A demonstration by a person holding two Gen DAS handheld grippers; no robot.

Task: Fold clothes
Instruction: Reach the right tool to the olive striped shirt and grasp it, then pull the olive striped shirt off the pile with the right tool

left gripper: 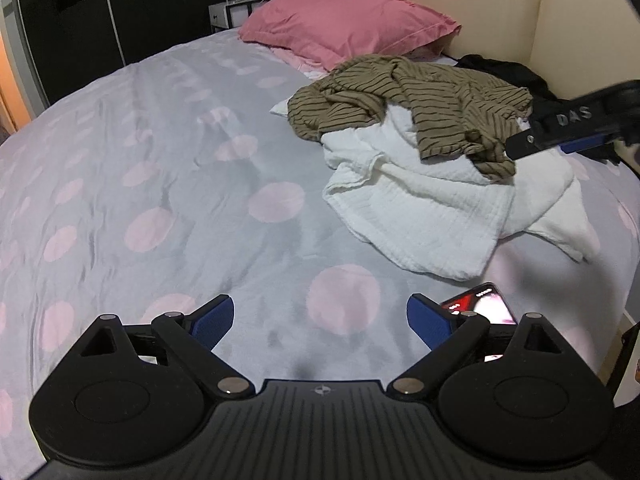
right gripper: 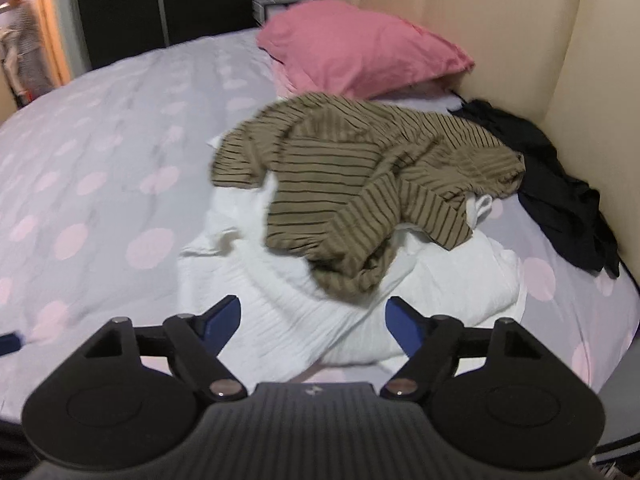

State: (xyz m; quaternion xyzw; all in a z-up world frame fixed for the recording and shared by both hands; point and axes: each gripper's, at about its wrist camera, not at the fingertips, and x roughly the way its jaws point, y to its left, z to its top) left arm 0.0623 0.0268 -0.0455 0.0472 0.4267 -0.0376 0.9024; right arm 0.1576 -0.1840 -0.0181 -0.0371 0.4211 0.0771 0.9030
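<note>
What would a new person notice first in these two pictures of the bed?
The eye goes first to the crumpled striped olive shirt, lying on top of a white cloth on the dotted bedsheet. Behind them a pink pillow rests against the headboard, and a black garment lies by the wall on the right.

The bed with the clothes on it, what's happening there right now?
A person holds a two-finger tool in each hand over the bed. A striped olive shirt lies crumpled on a white garment, with a black garment beside the headboard. Both the left tool and the right tool are open and empty. Nothing is folded yet.
</note>
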